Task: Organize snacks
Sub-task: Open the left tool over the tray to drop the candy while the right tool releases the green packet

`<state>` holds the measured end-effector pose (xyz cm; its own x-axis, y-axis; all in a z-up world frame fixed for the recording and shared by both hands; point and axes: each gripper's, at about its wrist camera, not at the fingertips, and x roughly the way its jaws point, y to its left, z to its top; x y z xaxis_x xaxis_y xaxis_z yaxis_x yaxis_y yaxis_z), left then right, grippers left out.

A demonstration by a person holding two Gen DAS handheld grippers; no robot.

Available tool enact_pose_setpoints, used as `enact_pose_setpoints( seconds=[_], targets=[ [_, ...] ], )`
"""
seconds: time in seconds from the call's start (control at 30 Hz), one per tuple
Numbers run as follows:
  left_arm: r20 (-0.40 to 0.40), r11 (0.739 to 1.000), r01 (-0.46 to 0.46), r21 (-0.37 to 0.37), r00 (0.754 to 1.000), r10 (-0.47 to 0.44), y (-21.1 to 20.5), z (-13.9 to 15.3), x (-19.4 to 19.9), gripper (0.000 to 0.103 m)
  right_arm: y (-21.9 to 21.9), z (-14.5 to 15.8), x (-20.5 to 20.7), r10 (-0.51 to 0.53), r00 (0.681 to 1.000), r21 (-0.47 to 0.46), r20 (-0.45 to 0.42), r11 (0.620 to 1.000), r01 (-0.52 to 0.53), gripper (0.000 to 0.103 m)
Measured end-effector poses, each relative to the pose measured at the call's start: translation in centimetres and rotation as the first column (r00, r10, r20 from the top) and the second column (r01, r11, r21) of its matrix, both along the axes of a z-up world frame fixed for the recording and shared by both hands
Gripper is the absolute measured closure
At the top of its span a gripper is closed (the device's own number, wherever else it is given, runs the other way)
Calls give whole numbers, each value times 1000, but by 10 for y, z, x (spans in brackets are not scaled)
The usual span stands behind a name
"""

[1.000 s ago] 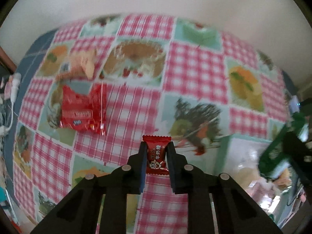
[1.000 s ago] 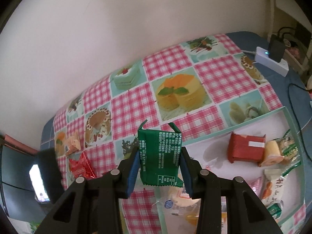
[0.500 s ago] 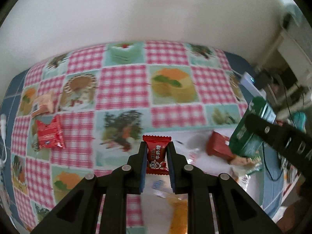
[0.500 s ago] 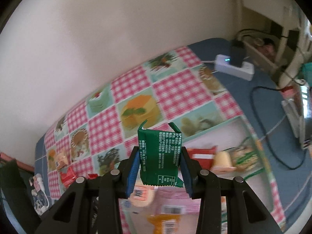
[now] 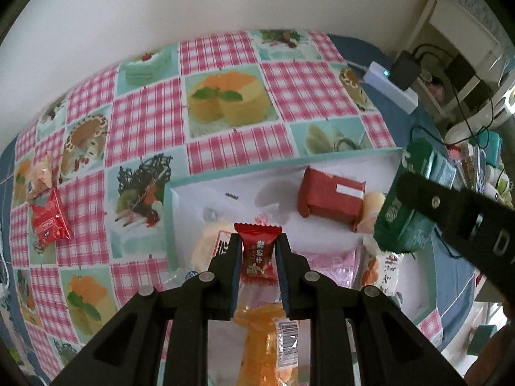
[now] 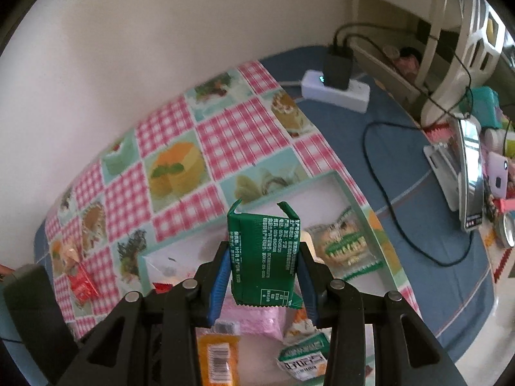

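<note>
Your left gripper [image 5: 258,259] clamps a small red candy wrapper [image 5: 258,251] upright between its fingers, above the white tray [image 5: 193,189]. Your right gripper [image 6: 264,273] grips a green snack packet [image 6: 264,257], also over the tray. Ahead of the left gripper in the tray lies a red box [image 5: 328,197]. Far left on the checked tablecloth [image 5: 145,119] sits a red packet [image 5: 50,220].

Both my wrist cameras look forward and down along my tongs from close above the white tray [image 5: 322,160] [image 6: 325,180], sharing it and the checked cloth [image 5: 145,122] [image 6: 225,135] beyond.
</note>
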<state>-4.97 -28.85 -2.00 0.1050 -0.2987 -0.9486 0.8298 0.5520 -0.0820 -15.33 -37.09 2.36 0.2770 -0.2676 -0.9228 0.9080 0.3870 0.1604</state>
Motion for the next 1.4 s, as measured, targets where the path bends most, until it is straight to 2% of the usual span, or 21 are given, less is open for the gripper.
enact_pose_setpoints(
  seconds=[0.07, 0.17, 0.33, 0.4, 0.5, 0.73, 0.9, 0.93, 0.97, 1.03, 1.1, 1.23, 1.4],
  targets=[
    [-9, 1000, -9, 8, 1000, 9, 3, -2, 2, 80, 1, -5, -3, -1, 1000, 14, -14, 1000, 1, 61],
    [-28, 1000, -25, 10, 999, 25, 8, -2, 7, 56, 2, -11, -7, 2, 999, 26, -40, 1000, -1, 61],
    [-24, 997, -75, 4, 997, 75, 18, 3, 19, 52, 3, -23, -11, 5, 997, 48, -78, 999, -2, 61],
    [-32, 995, -98, 3, 995, 98, 21, 3, 25, 43, 5, -31, -13, 13, 996, 68, -93, 998, -7, 61],
    [-40, 989, -145, 8, 989, 145, 29, 2, 35, 34, 5, -39, -16, 10, 995, 97, -104, 995, 0, 61],
    [-56, 970, -244, 22, 968, 244, 53, -1, 57, 29, 8, -39, -23, -12, 993, 97, -114, 995, 23, 60],
    [-35, 947, -319, 37, 947, 320, 73, -4, 73, 18, 19, -30, -18, 1, 994, 63, -111, 998, 6, 59],
    [-28, 942, -334, 42, 942, 335, 78, -5, 76, 17, 22, -29, -16, 3, 993, 54, -115, 999, 4, 54],
    [-22, 936, -348, 47, 937, 349, 82, -6, 79, 14, 26, -28, -13, 8, 993, 44, -119, 999, -3, 44],
    [-10, 920, -388, 55, 921, 389, 93, -9, 86, 12, 34, -26, -7, 27, 993, 31, -118, 999, -23, 36],
    [-6, 905, -422, 59, 906, 423, 102, -10, 91, 12, 43, -26, 0, 53, 991, 25, -120, 998, -51, 36],
    [9, 878, -475, 64, 880, 475, 123, -11, 96, 12, 63, -25, 13, 88, 988, 6, -128, 996, -88, 29],
    [21, 870, -488, 70, 873, 488, 136, -12, 97, 11, 88, -23, 27, 132, 984, -10, -122, 991, -135, 28]
  ],
)
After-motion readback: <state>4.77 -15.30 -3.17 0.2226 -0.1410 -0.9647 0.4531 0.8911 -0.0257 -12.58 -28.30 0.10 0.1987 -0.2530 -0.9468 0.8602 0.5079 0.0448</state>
